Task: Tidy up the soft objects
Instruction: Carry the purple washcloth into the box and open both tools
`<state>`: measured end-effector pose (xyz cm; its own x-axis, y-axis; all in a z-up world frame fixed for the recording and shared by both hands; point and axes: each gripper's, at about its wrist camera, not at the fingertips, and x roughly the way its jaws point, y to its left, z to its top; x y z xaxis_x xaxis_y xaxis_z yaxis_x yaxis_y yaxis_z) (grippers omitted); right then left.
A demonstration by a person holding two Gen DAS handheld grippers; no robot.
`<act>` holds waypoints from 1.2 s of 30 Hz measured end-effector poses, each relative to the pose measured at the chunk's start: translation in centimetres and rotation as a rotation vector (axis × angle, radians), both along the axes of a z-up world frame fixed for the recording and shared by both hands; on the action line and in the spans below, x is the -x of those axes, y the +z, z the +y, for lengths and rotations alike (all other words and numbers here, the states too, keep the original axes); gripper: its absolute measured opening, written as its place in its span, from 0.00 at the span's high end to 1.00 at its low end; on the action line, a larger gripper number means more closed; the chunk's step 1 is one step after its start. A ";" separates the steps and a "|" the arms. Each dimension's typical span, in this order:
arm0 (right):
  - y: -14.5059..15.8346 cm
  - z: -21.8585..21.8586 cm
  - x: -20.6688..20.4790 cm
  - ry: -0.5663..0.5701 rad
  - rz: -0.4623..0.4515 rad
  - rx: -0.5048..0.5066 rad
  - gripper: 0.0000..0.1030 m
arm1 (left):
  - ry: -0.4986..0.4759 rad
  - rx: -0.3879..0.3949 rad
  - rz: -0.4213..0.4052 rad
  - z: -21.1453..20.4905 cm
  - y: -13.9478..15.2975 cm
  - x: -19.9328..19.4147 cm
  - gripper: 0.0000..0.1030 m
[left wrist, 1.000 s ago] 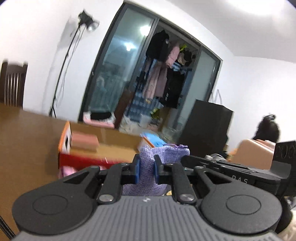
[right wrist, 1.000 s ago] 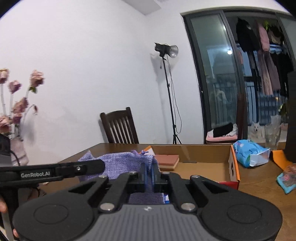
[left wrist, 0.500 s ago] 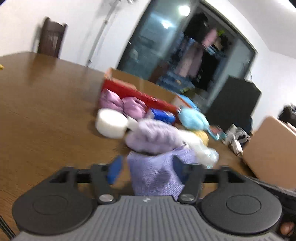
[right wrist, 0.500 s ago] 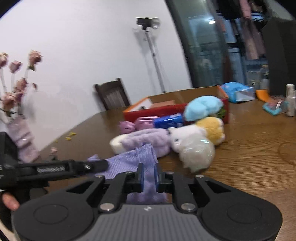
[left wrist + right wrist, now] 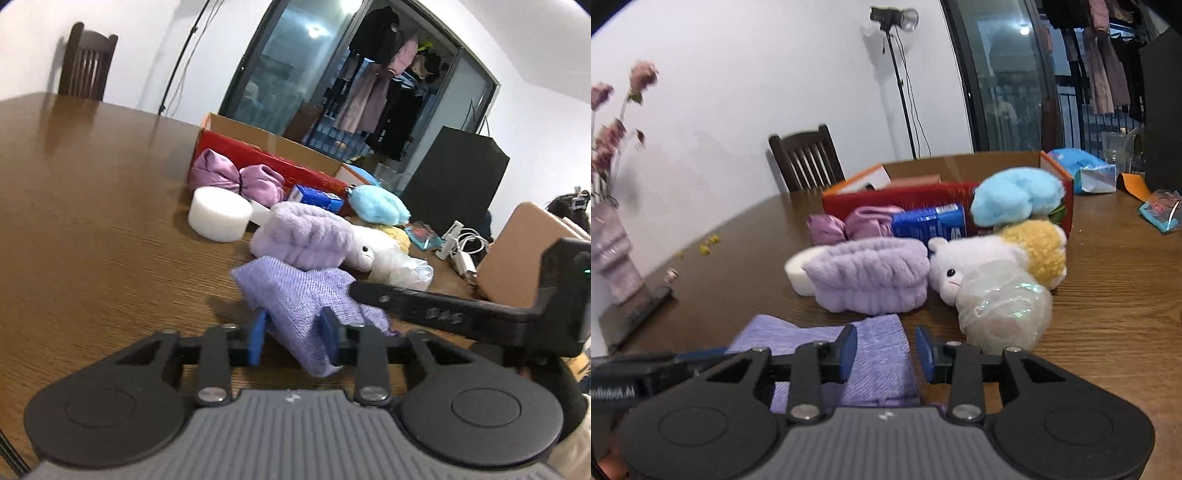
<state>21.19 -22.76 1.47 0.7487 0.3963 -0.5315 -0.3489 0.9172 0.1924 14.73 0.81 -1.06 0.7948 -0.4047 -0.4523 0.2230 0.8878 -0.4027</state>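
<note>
The left gripper (image 5: 292,336) is closing, its blue pads bracketing a bunched fold of the purple knit cloth (image 5: 303,295), which looks pinched between them. The right gripper (image 5: 885,352) is opening, pads spread clear above the cloth's flat, ribbed end on the wooden table (image 5: 1108,295). Just beyond lies a plush lilac headband (image 5: 868,277), quilted in soft ridges, beside a white stuffed animal (image 5: 967,266) and a crinkly clear bag (image 5: 1004,306). Farther back: fuzzy blue plush (image 5: 1015,195), satin pink pouches (image 5: 236,175), red cardboard box (image 5: 266,155).
</note>
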 end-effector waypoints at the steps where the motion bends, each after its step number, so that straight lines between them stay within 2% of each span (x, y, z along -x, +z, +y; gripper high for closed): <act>1: -0.2 0.5 -0.1 0.004 0.007 0.027 0.67 | -0.005 0.006 -0.002 0.1 0.0 -0.1 0.75; 3: -0.6 0.9 0.0 0.023 0.027 0.053 0.67 | -0.004 0.010 -0.003 0.4 -0.1 -0.3 0.78; 10: -0.8 2.7 1.5 0.030 -0.005 0.168 0.69 | -0.021 0.042 -0.003 1.0 -0.3 -1.0 0.80; 11: -0.8 2.7 1.5 0.045 -0.006 0.162 0.75 | -0.022 0.042 -0.004 1.0 -0.2 -1.0 0.81; 14: -0.7 2.7 1.5 0.060 -0.010 0.150 0.85 | -0.037 0.035 -0.007 1.0 0.1 -1.1 0.86; 15: -0.6 2.6 1.5 0.058 -0.010 0.145 0.91 | -0.042 0.028 -0.011 1.0 0.4 -1.1 0.88; 17: -0.2 2.2 1.5 0.059 -0.012 0.115 0.96 | -0.046 0.020 -0.022 1.0 1.1 -1.1 0.89; 20: 2.1 1.1 1.5 0.085 -0.034 0.016 0.96 | -0.079 0.048 -0.087 1.3 3.7 -2.0 0.90; 22: 4.5 0.3 1.2 0.103 -0.078 -0.035 0.97 | -0.123 0.122 -0.115 1.8 5.9 -3.8 0.90; 23: 6.0 -0.1 0.7 0.110 -0.111 -0.049 0.97 | -0.142 0.146 -0.126 1.8 7.2 -5.3 0.90; 26: 10.2 -1.0 -2.9 0.123 -0.200 -0.019 0.97 | -0.168 0.144 -0.178 1.0 11.0 -10.5 0.90; 29: 13.3 -1.5 -9.4 0.108 -0.228 0.031 0.97 | -0.184 0.117 -0.181 -0.6 13.9 -17.9 0.90; 32: 14.2 -1.4 -17.9 0.083 -0.169 0.083 0.97 | -0.176 0.084 -0.098 -2.6 14.3 -26.6 0.90; 36: 12.6 -0.9 -28.7 0.054 -0.019 0.120 0.97 | -0.146 0.050 0.061 -4.9 11.6 -36.8 0.90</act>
